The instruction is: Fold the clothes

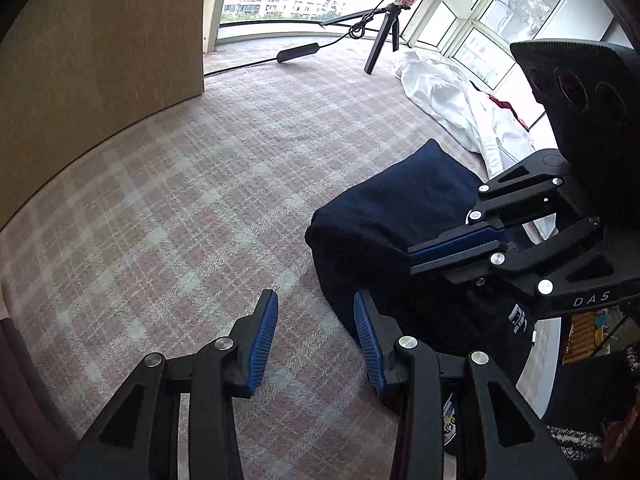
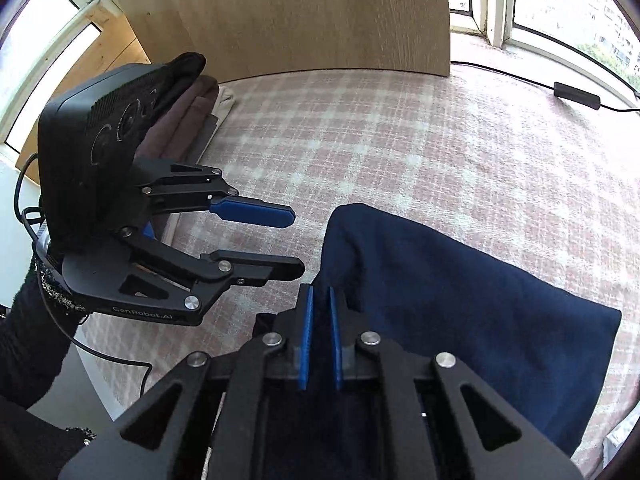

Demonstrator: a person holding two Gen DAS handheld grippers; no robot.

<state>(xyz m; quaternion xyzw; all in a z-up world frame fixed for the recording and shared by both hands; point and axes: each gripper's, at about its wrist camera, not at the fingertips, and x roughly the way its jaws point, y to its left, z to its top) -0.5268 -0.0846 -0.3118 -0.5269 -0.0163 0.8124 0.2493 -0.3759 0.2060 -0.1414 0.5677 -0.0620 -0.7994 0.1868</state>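
Note:
A navy garment [image 1: 392, 208] [image 2: 460, 304] lies bunched on the pink plaid surface [image 1: 180, 208]. In the right wrist view my right gripper [image 2: 320, 290] has its blue pads [image 2: 306, 336] close together at the garment's left edge, with dark cloth pinched in the narrow gap. The left wrist view shows the same right gripper [image 1: 414, 258] from the side, jaws together over the navy cloth. My left gripper [image 1: 314, 300] [image 2: 298, 242] is open just left of the garment, above the bare plaid, with nothing between its fingers.
A stack of folded clothes [image 2: 192, 108] sits at the far left beside a wooden panel [image 2: 300, 12]. A white garment [image 1: 440, 96] lies crumpled by the windows. A ring-light tripod [image 1: 384, 40] and a cable with a black box [image 1: 298, 52] stand beyond.

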